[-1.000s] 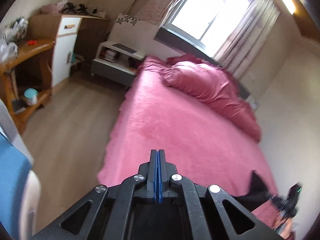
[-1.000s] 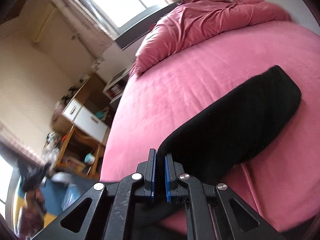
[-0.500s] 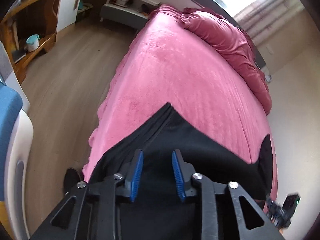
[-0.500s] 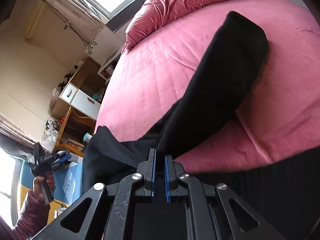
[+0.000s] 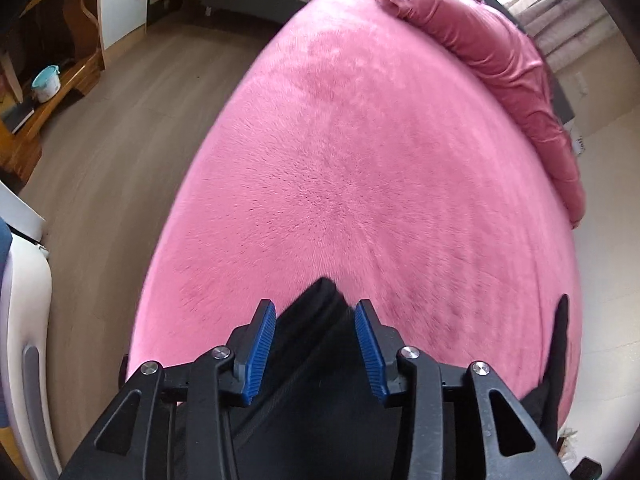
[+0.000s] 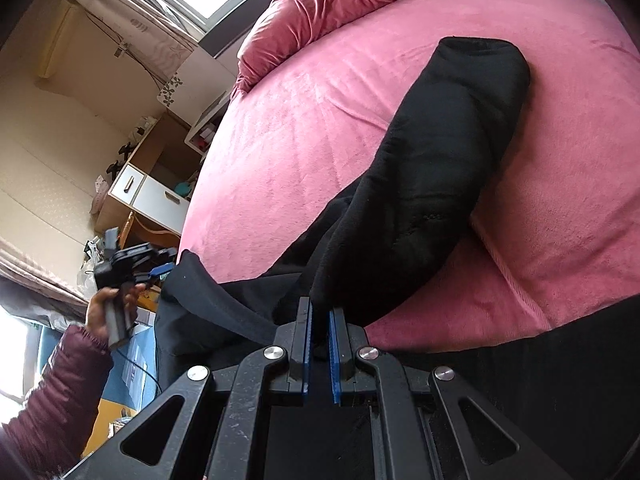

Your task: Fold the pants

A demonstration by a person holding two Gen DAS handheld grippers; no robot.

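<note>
I watched the left gripper (image 5: 315, 336) drop from aiming across the room to point steeply down at the pink bed (image 5: 360, 160). Its blue jaws, pressed together a second before, were opening, with a corner of the black pants (image 6: 448, 168) lying between them but not pinched. The right gripper (image 6: 319, 344) had sunk too and stayed clamped on a fold of the same cloth at the bed's near edge. One leg stretched away across the cover towards the rumpled duvet (image 6: 360, 4). I judged the garment newly laid down, the fold itself not yet started.
</note>
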